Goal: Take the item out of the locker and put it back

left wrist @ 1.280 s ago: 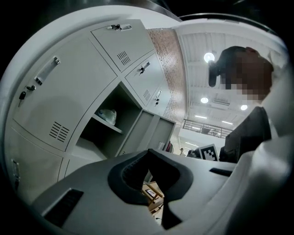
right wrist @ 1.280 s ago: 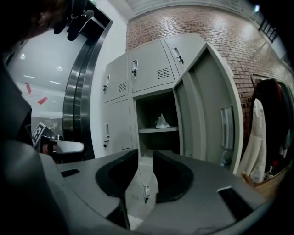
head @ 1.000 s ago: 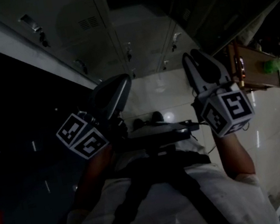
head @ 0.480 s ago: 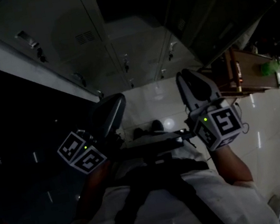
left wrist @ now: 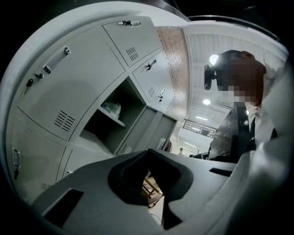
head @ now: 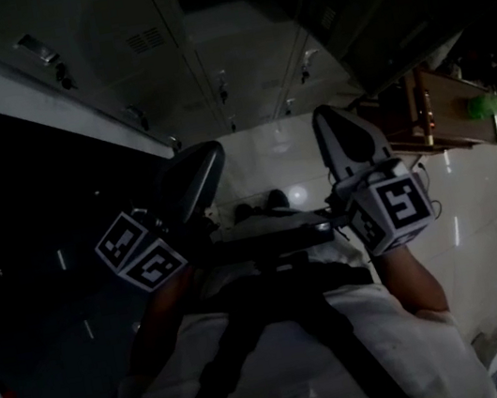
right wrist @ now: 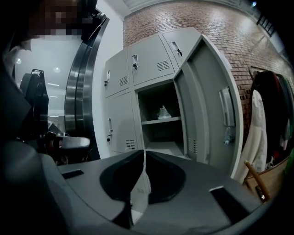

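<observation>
A grey locker bank stands ahead, with one compartment (right wrist: pixel 158 121) open and its door (right wrist: pixel 213 105) swung to the right. On the shelf inside lies a pale crumpled item (right wrist: pixel 164 112), which the left gripper view also catches as the pale item (left wrist: pixel 111 109). Both grippers hang well short of the locker, at waist height. My right gripper (right wrist: pixel 144 153) has just been closing; its jaws now meet at the tips with nothing between them. The left gripper (left wrist: pixel 147 151) is shut and empty. In the dim head view the left gripper (head: pixel 193 179) and right gripper (head: pixel 342 134) both point toward the lockers.
Closed locker doors (right wrist: pixel 119 78) surround the open one. A white garment (right wrist: pixel 255 137) hangs on a rack to the right, against the brick wall. A wooden bench (head: pixel 443 111) stands below it. A large dark round frame (right wrist: pixel 78 92) is on the left. The floor (head: pixel 481 219) is glossy white.
The right gripper's two fingers stood apart a second ago and have now come together. Both hands stay in about the same place; the head view has shifted slightly.
</observation>
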Demonstrator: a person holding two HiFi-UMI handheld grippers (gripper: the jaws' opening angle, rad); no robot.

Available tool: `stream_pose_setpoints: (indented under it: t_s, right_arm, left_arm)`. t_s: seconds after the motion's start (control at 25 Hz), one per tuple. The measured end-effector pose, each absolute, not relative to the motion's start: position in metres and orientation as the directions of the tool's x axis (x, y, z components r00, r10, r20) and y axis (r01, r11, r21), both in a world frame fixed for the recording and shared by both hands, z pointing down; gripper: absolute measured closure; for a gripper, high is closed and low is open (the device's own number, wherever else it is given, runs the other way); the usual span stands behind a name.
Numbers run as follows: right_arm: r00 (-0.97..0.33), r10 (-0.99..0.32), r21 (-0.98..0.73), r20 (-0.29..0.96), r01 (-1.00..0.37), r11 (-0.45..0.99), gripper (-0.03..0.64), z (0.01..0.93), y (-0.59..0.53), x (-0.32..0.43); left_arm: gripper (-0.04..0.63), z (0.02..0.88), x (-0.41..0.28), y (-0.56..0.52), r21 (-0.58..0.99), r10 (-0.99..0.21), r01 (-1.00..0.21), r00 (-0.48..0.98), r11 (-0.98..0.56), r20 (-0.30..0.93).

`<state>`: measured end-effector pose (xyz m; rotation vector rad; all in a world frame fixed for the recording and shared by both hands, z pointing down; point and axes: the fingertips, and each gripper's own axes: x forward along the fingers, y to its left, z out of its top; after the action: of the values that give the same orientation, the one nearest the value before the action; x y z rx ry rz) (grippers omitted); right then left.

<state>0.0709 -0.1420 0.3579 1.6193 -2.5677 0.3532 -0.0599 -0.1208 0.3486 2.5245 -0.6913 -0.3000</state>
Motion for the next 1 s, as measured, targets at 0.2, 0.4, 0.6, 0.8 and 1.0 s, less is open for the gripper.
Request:
stream_pose_setpoints:
  t_s: [0.2, 0.4, 0.6, 0.8, 1.0]
  right_arm:
    - [-0.456, -0.868, -0.152, 0.194, -0.889, 0.433, 0.612, 0.362, -0.144, 0.062]
    - [-0.474, -0.859, -0.142, 0.193, -0.88, 0.453, 0.614, 0.361, -0.146, 0.055]
    - [-0.481, -0.855, -0.135, 0.195, -0.876, 0.462, 0.614, 0.36, -0.148, 0.055]
    - [-0.487, -0.849, -0.13, 0.204, -0.873, 0.47, 0.614, 0.361, -0.149, 0.053]
    - [-0.484, -0.849, -0.132, 0.212, -0.875, 0.466, 0.614, 0.363, -0.149, 0.054]
  left_arm:
    - [0.598, 0.354, -0.059, -0.121, 0.531, -0.523, -0.413, 0.849, -0.74, -0.069]
    - [0.598, 0.355, -0.057, -0.122, 0.533, -0.52, -0.411, 0.852, -0.739, -0.065]
    - [0.598, 0.357, -0.055, -0.122, 0.539, -0.518, -0.408, 0.853, -0.737, -0.063]
    - [0.598, 0.358, -0.053, -0.123, 0.545, -0.513, -0.401, 0.856, -0.737, -0.064]
    - [0.598, 0.361, -0.051, -0.122, 0.549, -0.508, -0.398, 0.86, -0.735, -0.057]
